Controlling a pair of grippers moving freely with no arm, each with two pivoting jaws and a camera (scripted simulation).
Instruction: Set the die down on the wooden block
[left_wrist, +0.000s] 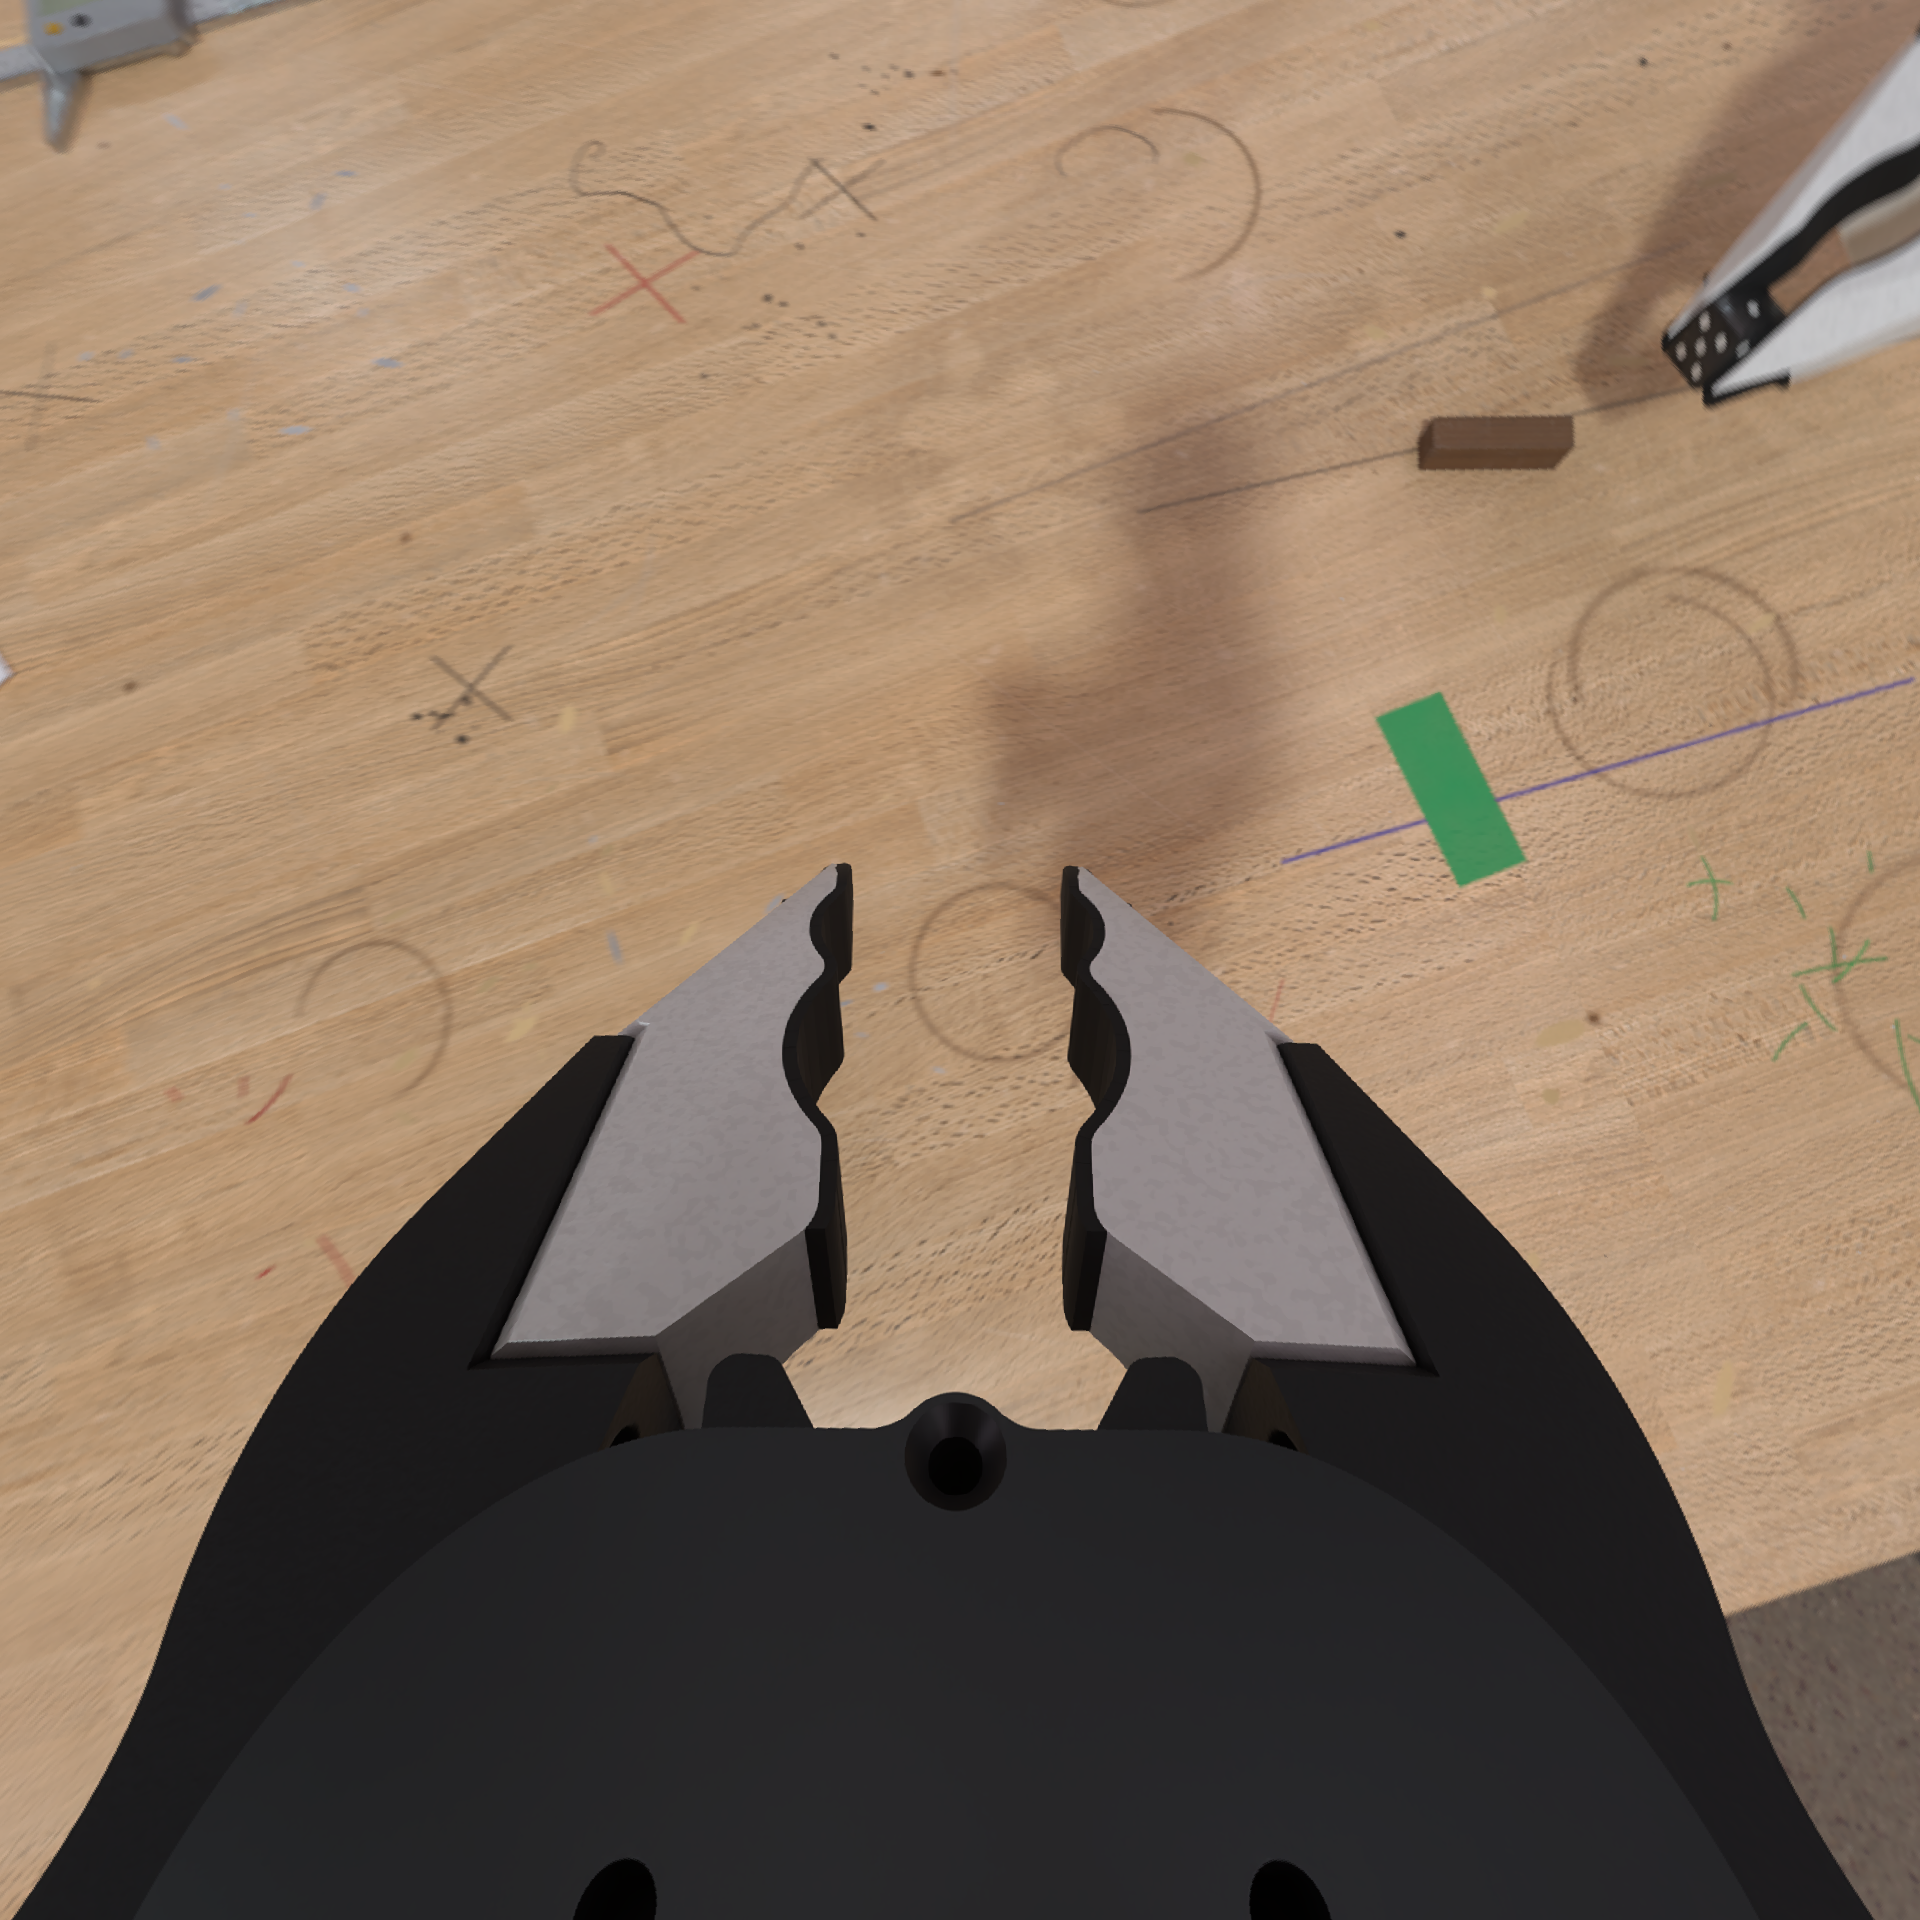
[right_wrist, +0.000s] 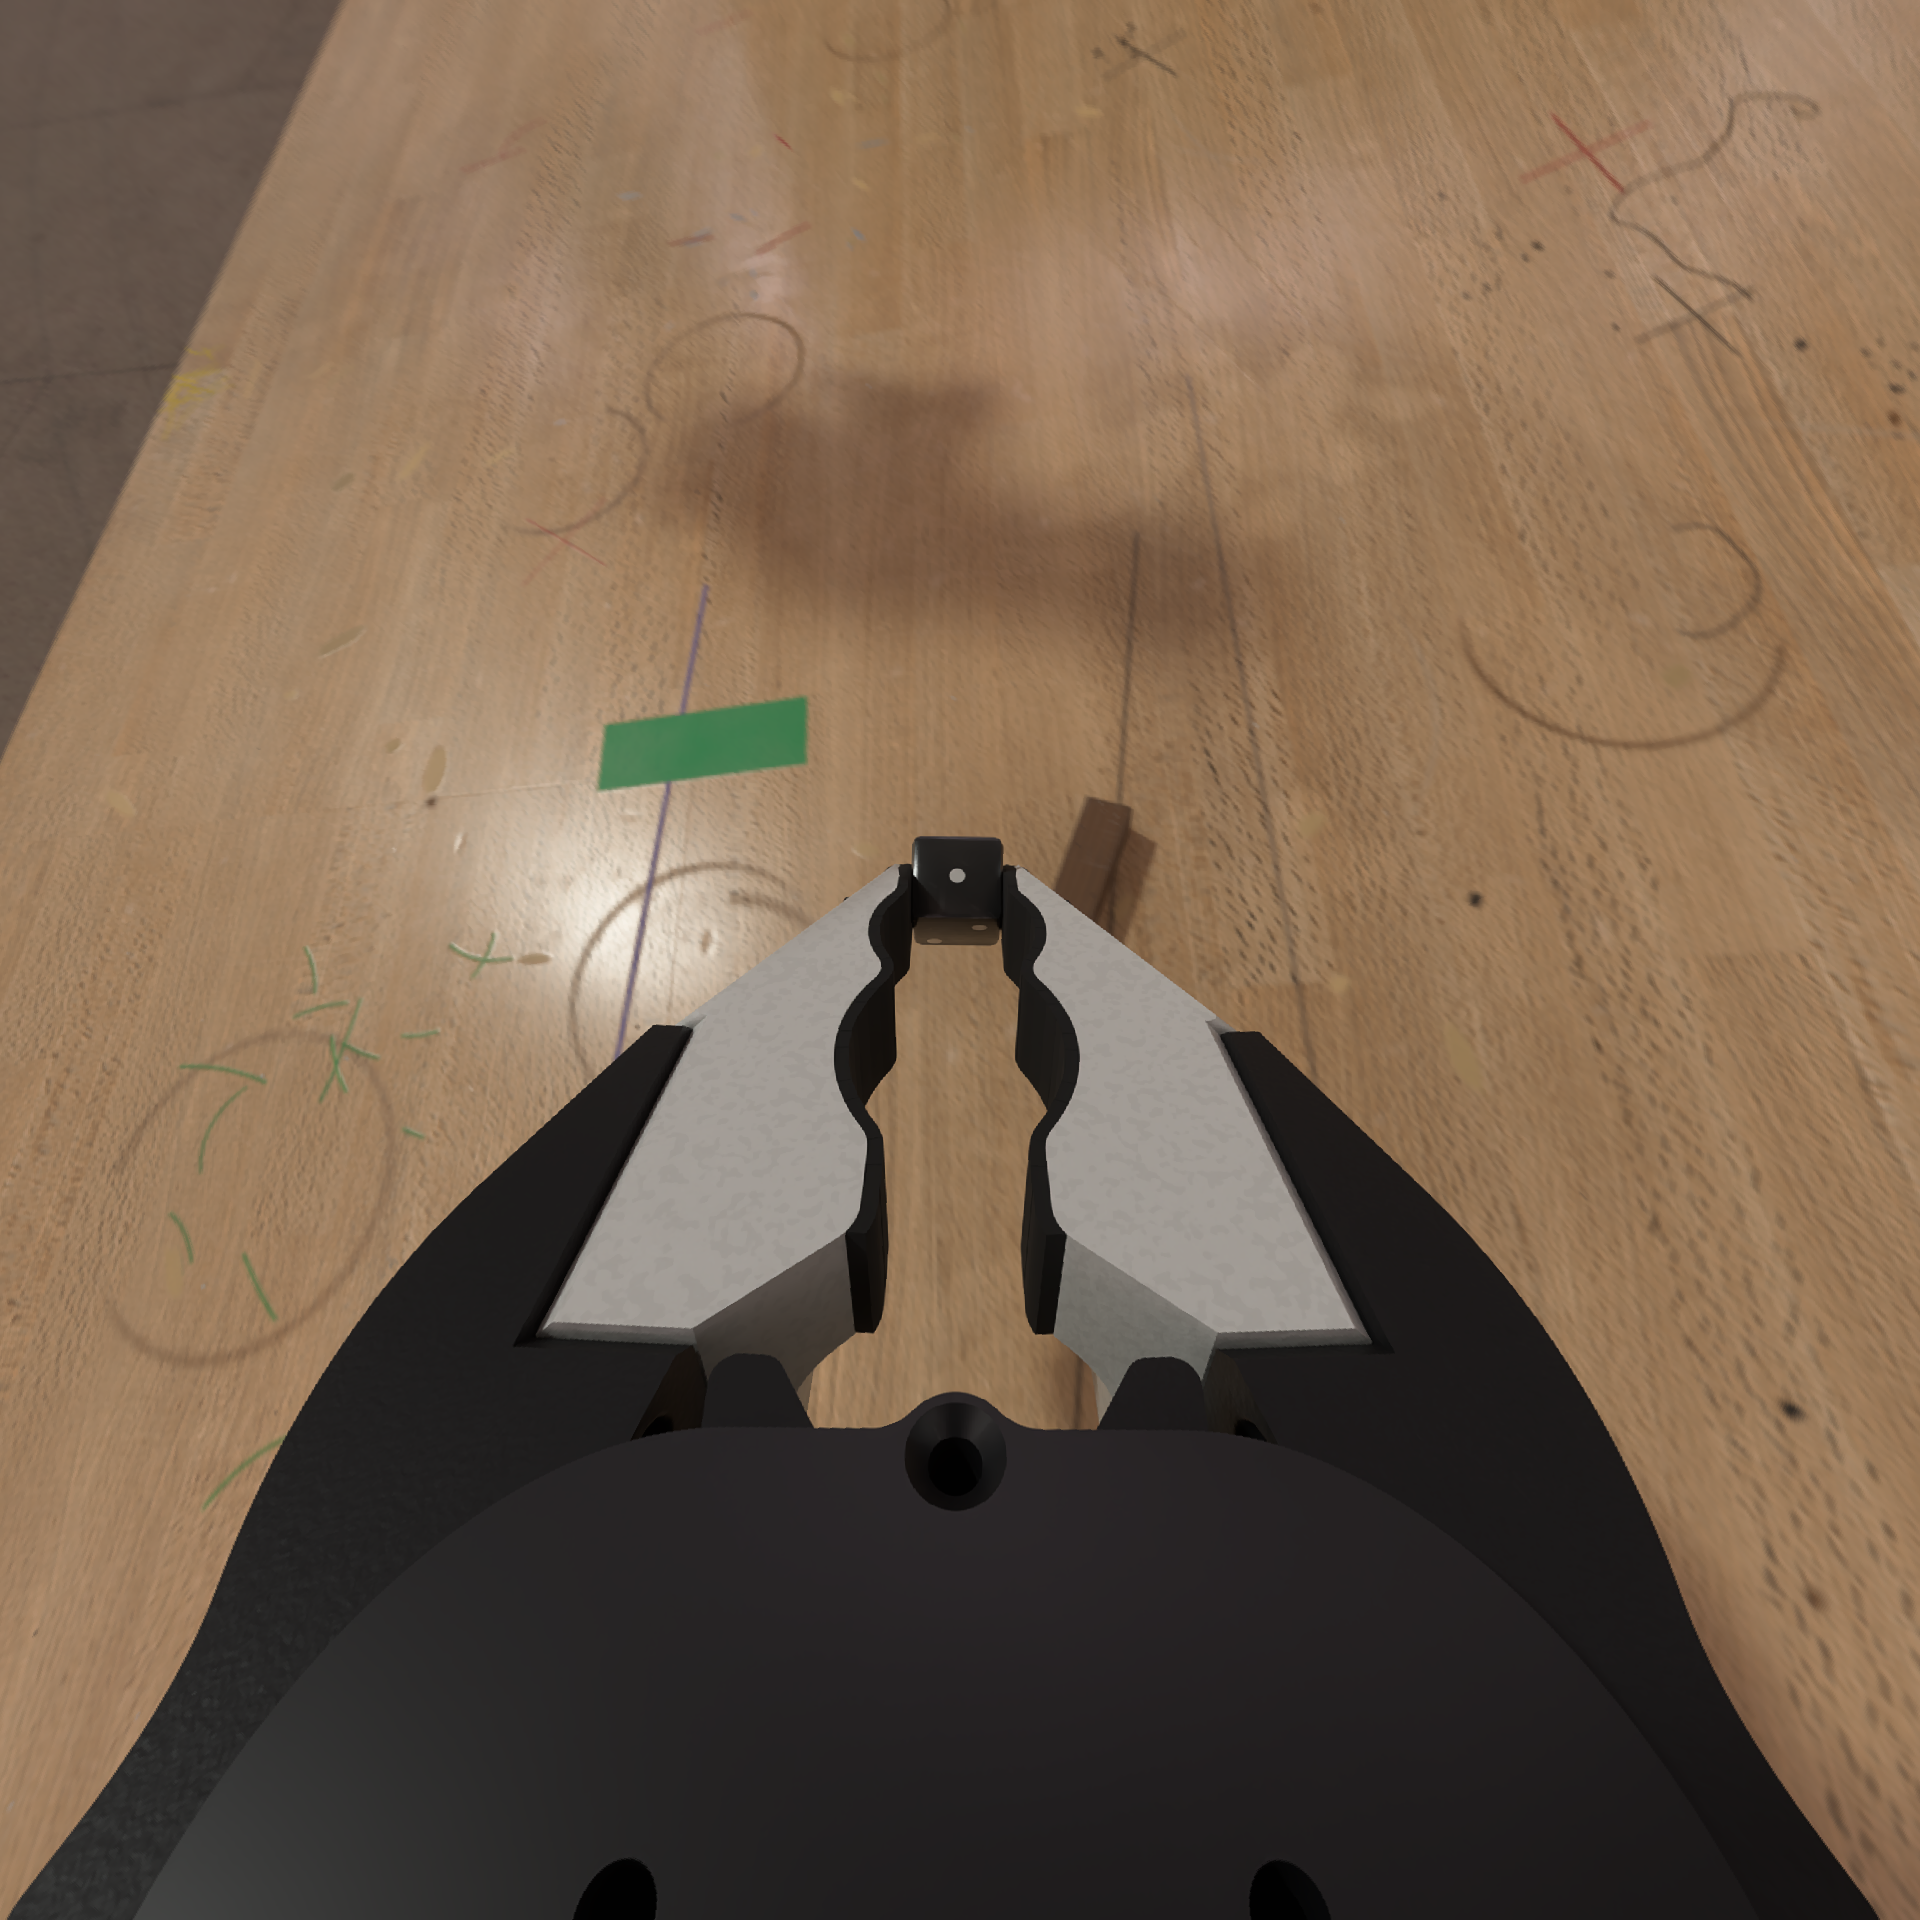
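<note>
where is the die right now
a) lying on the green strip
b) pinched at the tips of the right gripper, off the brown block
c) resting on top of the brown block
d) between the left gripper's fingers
b: the black die sits clamped at the tips of the right gripper, with the wooden block lying apart from it on the table, and the left gripper is open and empty.

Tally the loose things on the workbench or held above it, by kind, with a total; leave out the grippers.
Black die: 1
Brown wooden block: 1
Green flat rectangle: 1
Grey caliper-like tool: 1
Total: 4
</note>
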